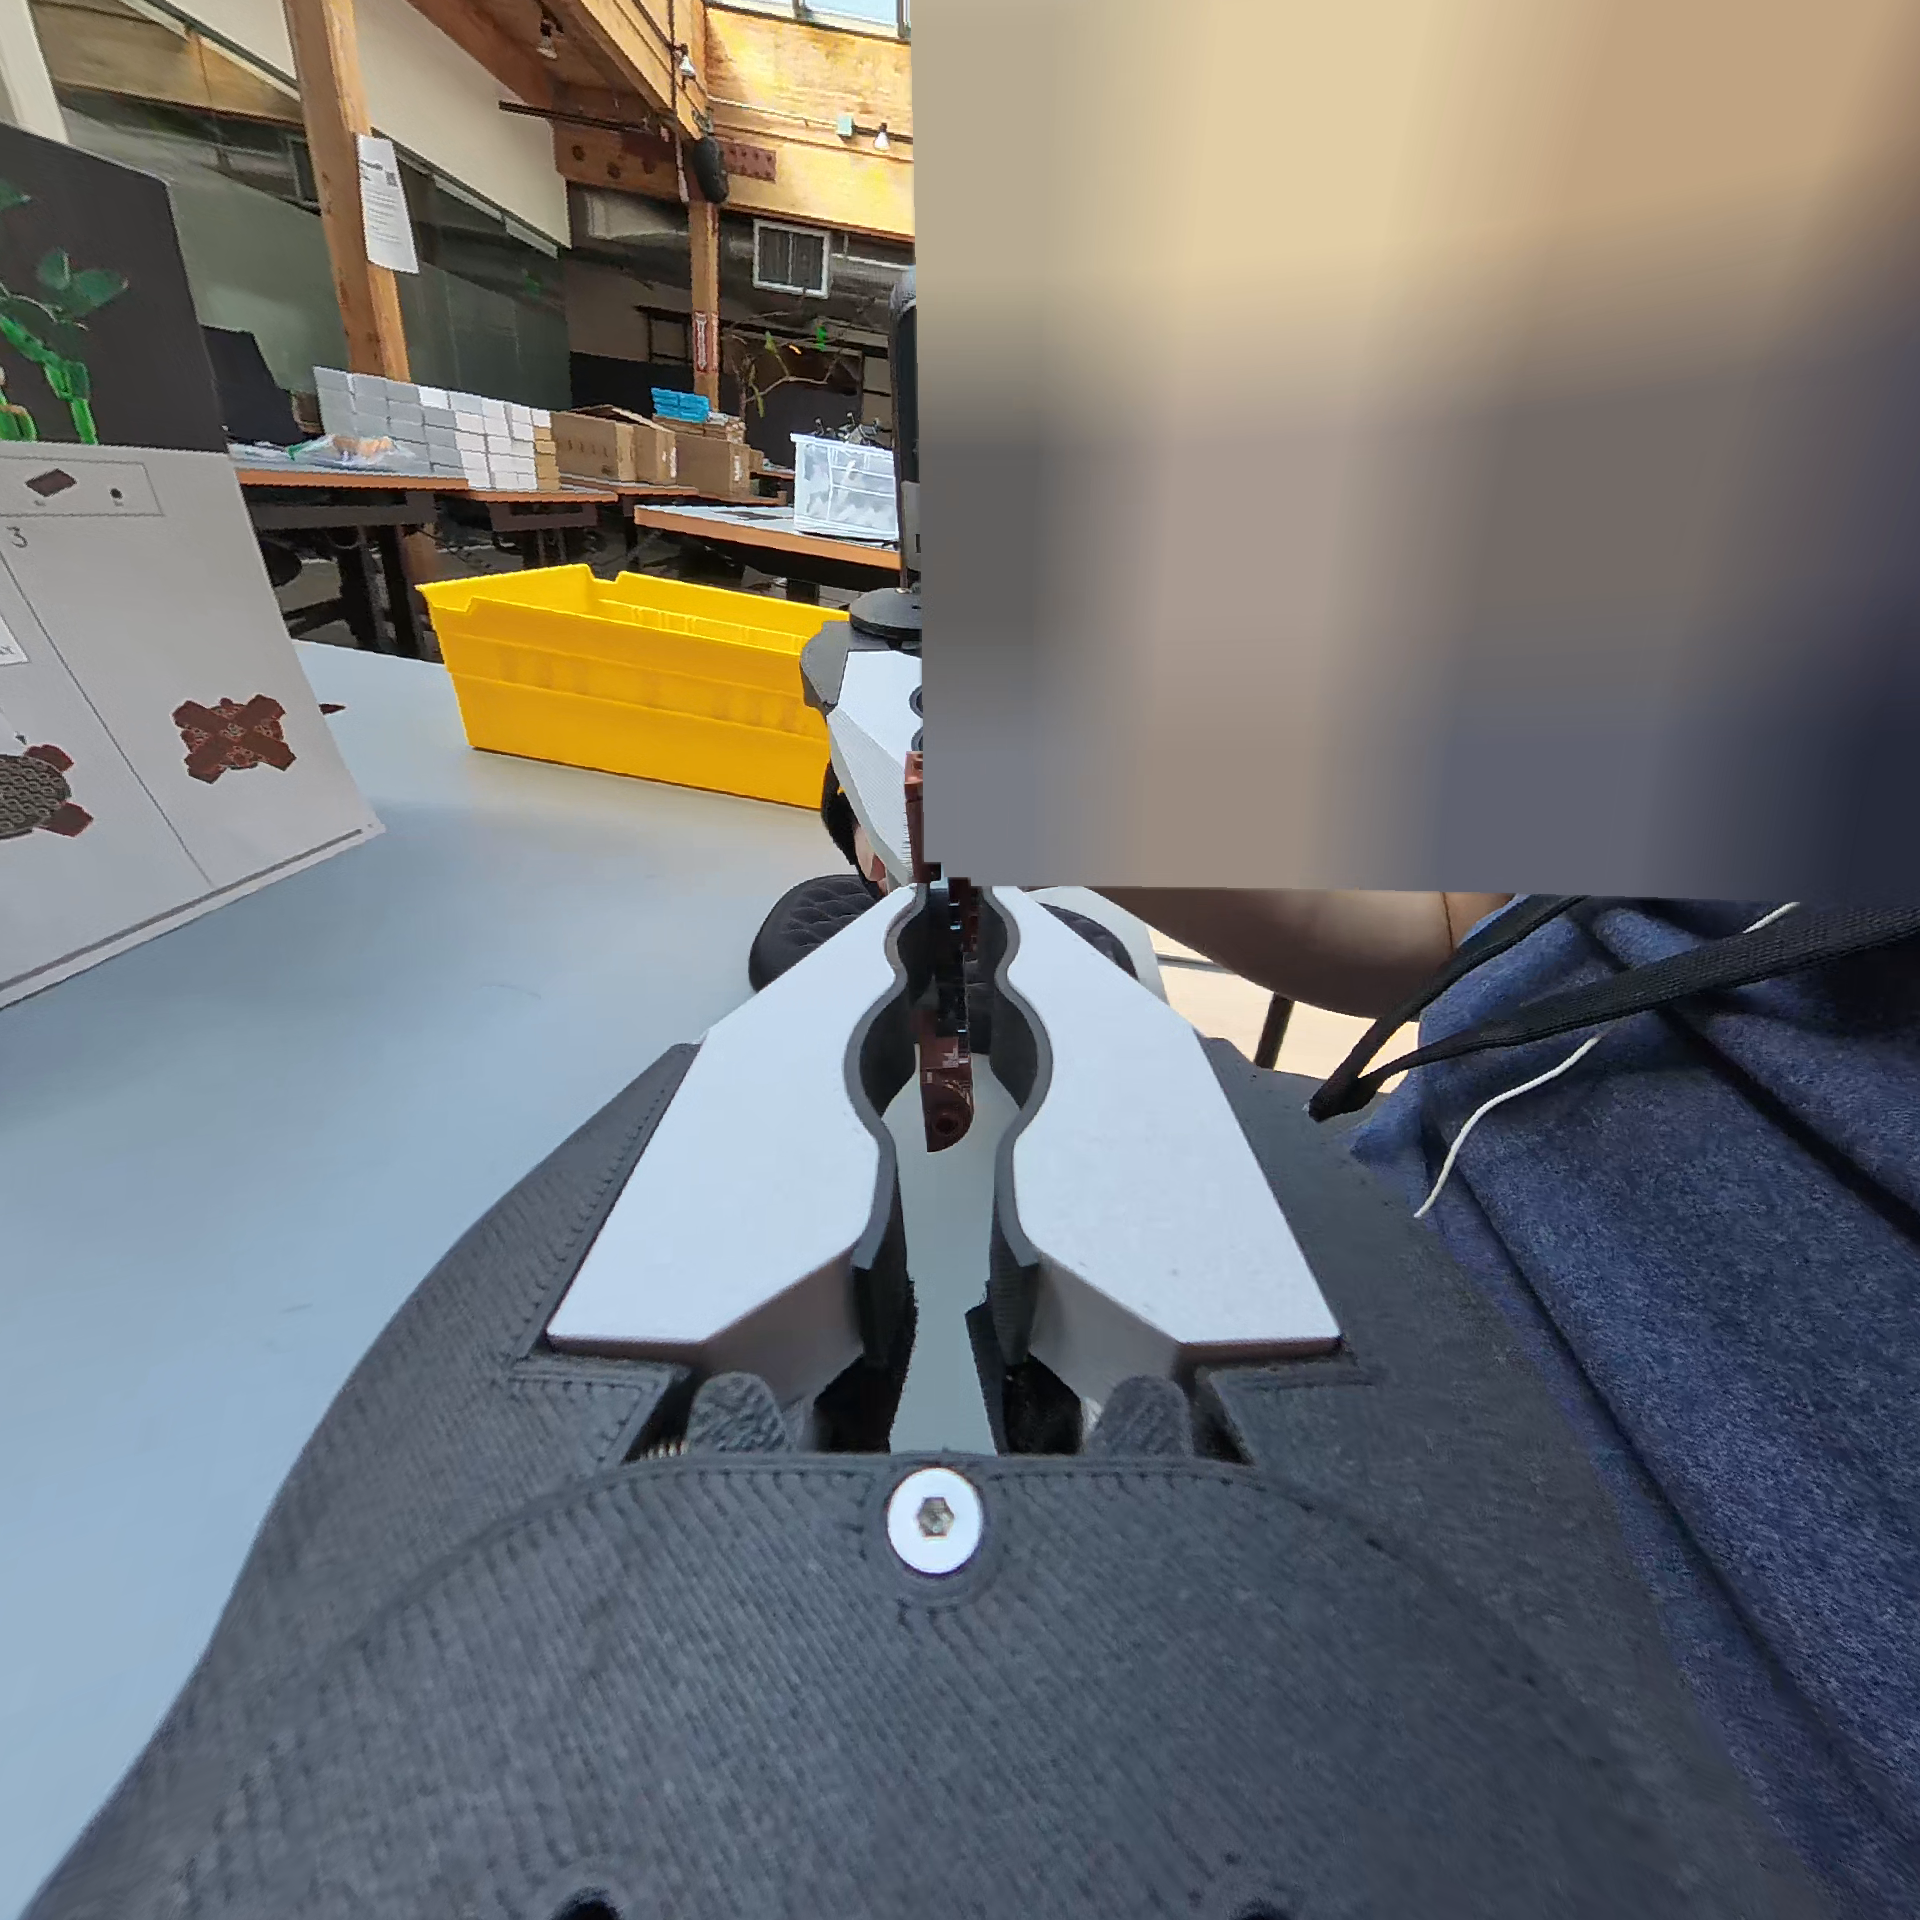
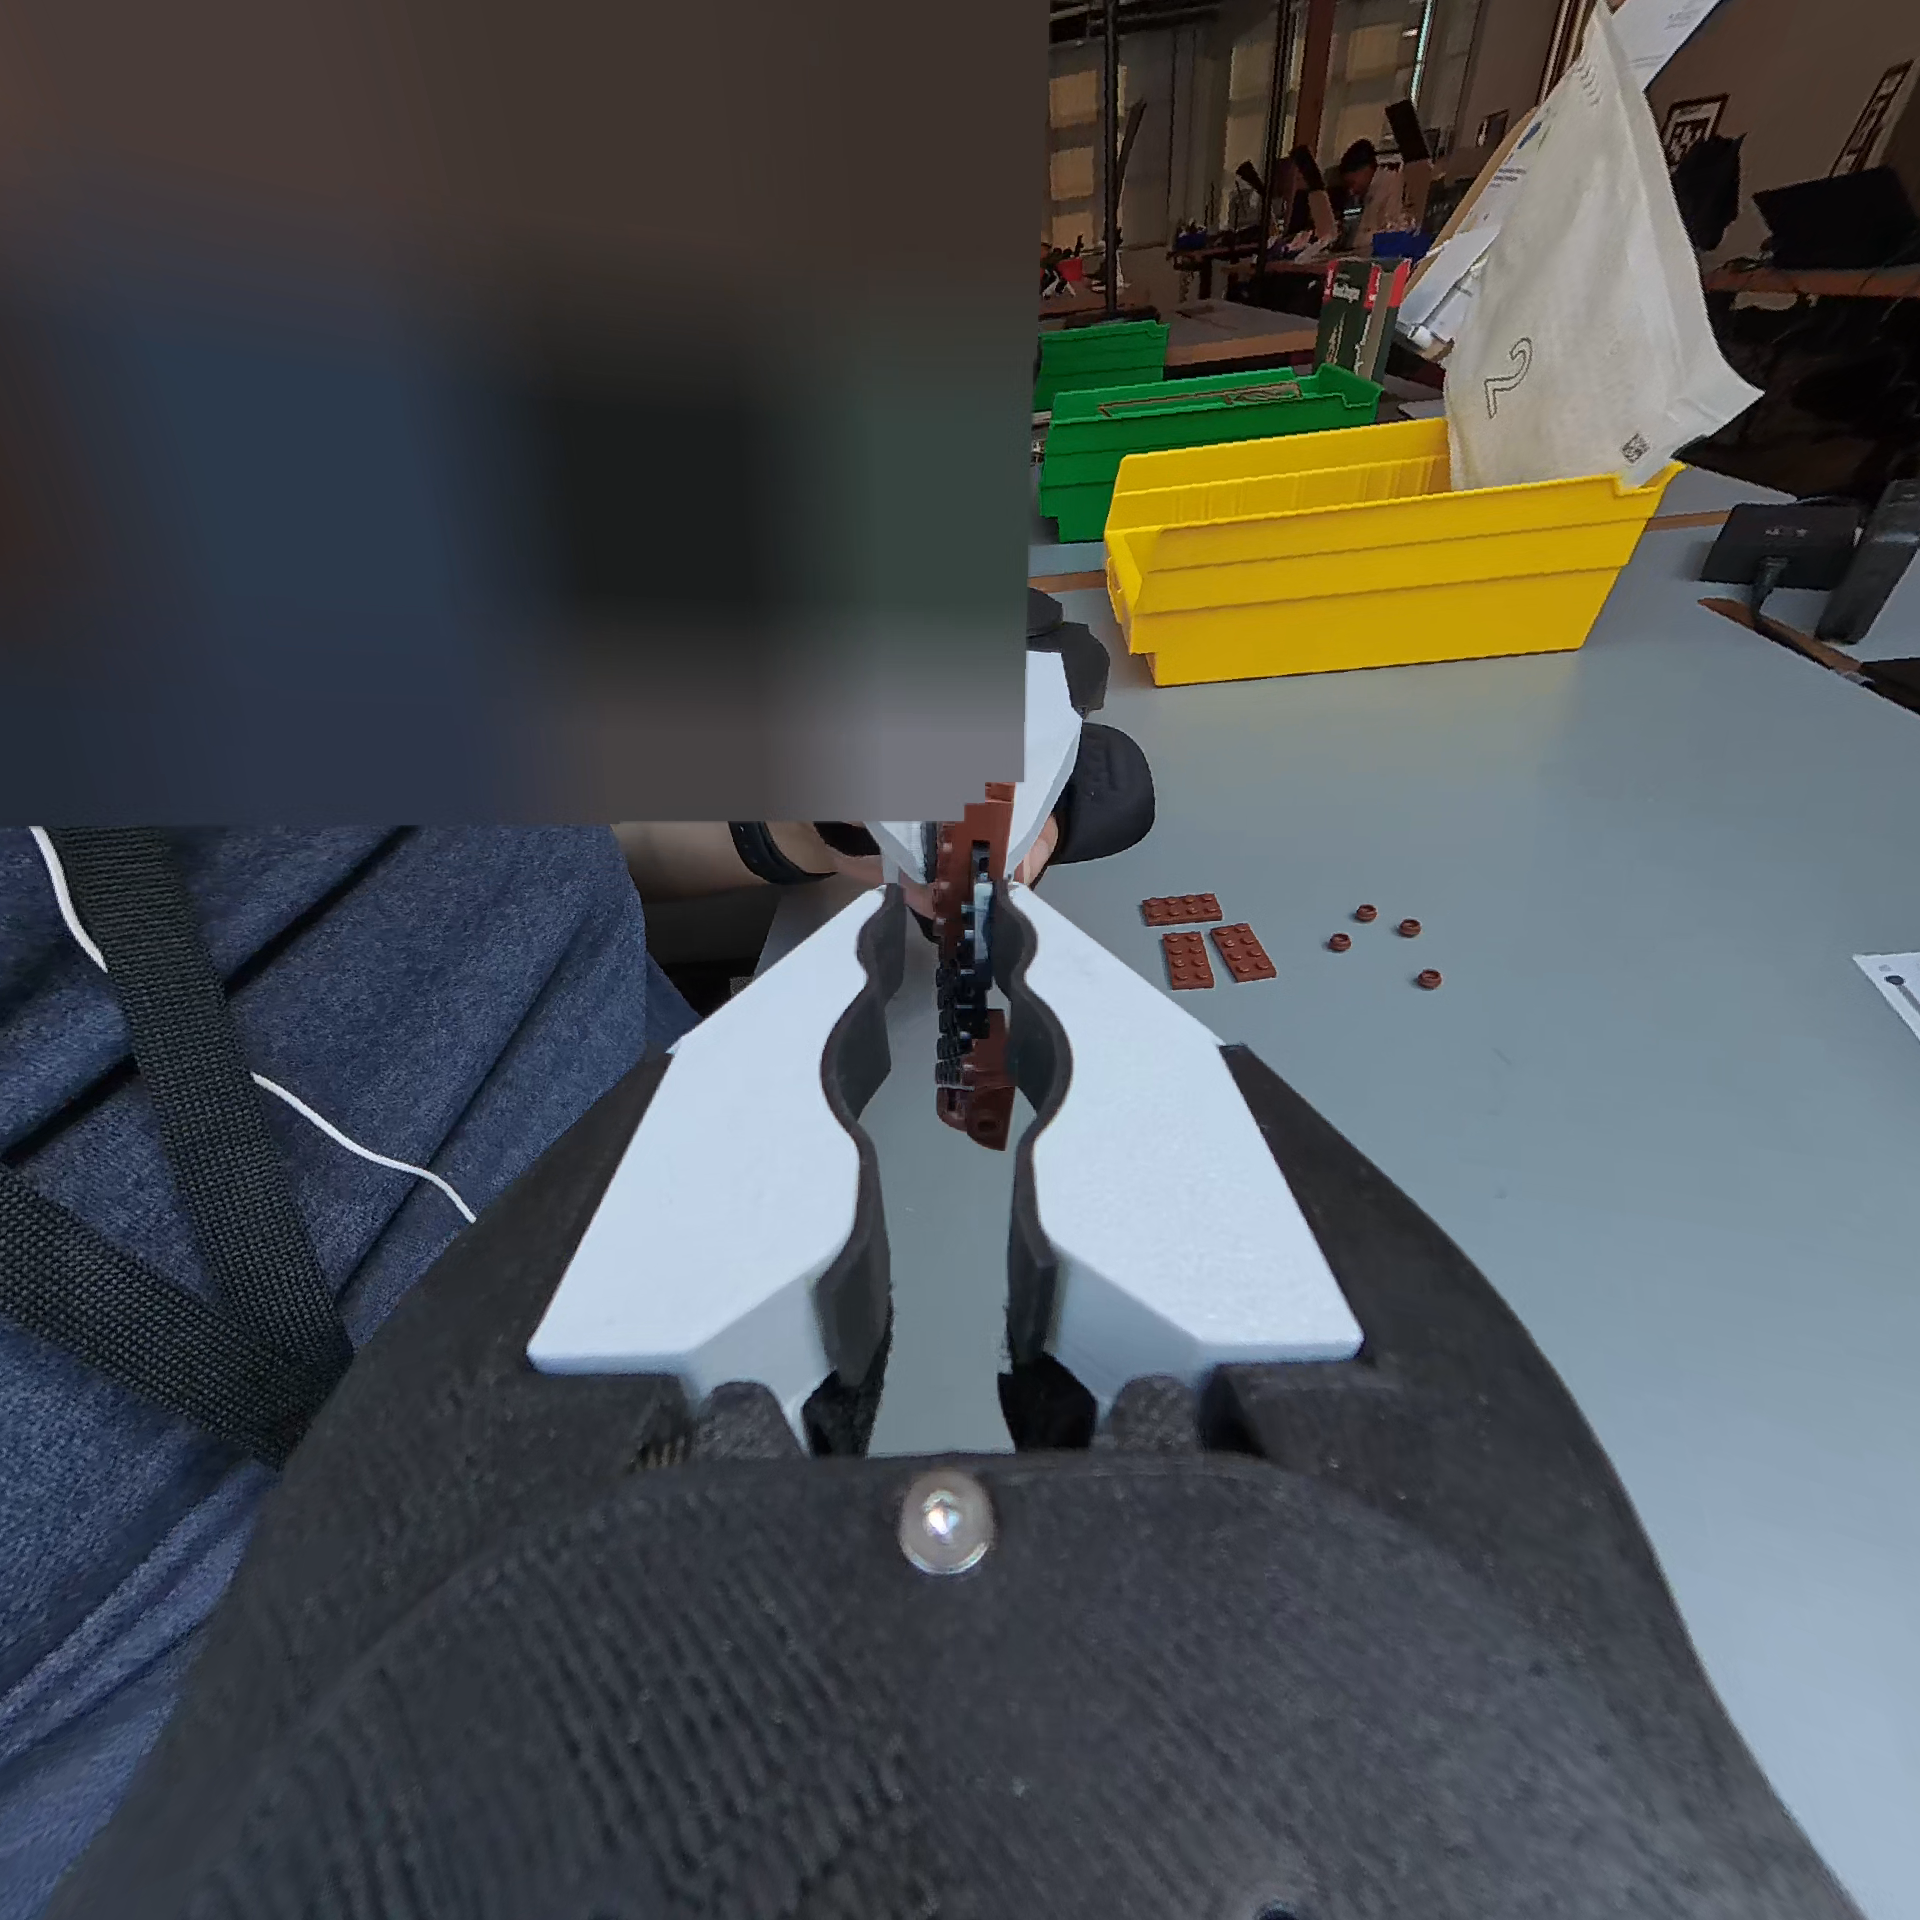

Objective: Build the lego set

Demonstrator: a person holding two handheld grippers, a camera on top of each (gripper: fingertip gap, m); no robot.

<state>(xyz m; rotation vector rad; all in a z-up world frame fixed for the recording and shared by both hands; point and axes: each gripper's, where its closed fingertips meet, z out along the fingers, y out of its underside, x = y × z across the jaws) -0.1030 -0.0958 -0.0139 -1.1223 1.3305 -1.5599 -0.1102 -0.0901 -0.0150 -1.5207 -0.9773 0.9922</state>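
A flat brown and black lego assembly (image 1: pixel 948 1039) stands on edge above the grey table (image 1: pixel 312 1091), held between both grippers, which face each other. My left gripper (image 1: pixel 951 896) is shut on it at the fingertips. My right gripper (image 2: pixel 951 896) is shut on the same assembly (image 2: pixel 971 1023) from the opposite side. The right gripper (image 1: pixel 868 727) shows beyond the assembly in the left wrist view, and the left gripper (image 2: pixel 1049 748) in the right wrist view. Three loose brown plates (image 2: pixel 1205 940) and several small round brown studs (image 2: pixel 1387 940) lie on the table (image 2: pixel 1558 1039).
An instruction booklet (image 1: pixel 135 675) leans upright at the far left. A yellow bin (image 1: pixel 623 686) stands behind the grippers; in the right wrist view it (image 2: pixel 1371 561) holds a white bag (image 2: pixel 1579 270), with green bins (image 2: pixel 1195 416) behind. A person's blue-clad body (image 2: pixel 260 1039) is close by. My left and right fingertips are right by each other.
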